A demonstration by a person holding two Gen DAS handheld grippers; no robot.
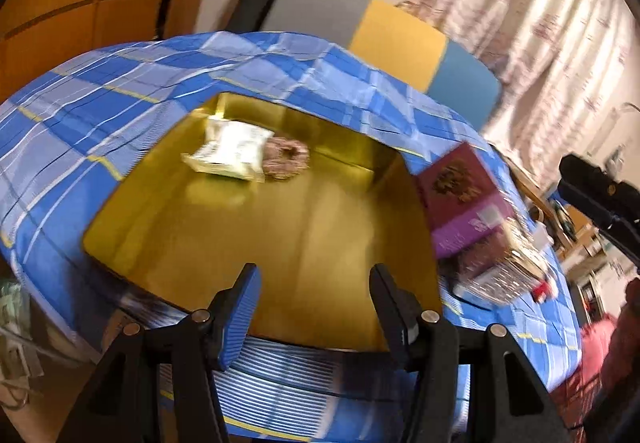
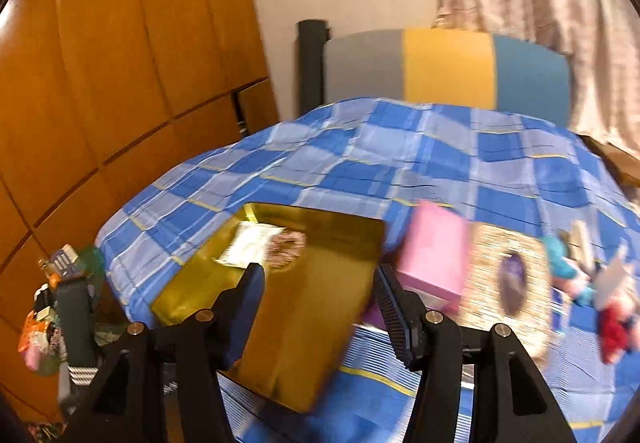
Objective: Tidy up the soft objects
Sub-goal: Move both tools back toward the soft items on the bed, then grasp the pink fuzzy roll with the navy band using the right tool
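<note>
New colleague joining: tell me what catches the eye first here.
A shiny gold tray lies on the blue checked cloth, with a white packet and a pinkish scrunchie at its far end. Right of it stands a purple box. Both grippers hover open and empty.

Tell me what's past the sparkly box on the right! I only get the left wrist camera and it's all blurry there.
Observer: In the right wrist view, a blue plush toy lies on the checked cloth, just right of the sparkly box.
Operator: Anything else soft there?
Observer: Something red and fuzzy lies nearer the camera than the blue toy. It is too blurred to name.
Operator: Is the right gripper carrying anything?
Observer: No. The right gripper is open with nothing between its fingers, only the gold tray beyond them.
</note>
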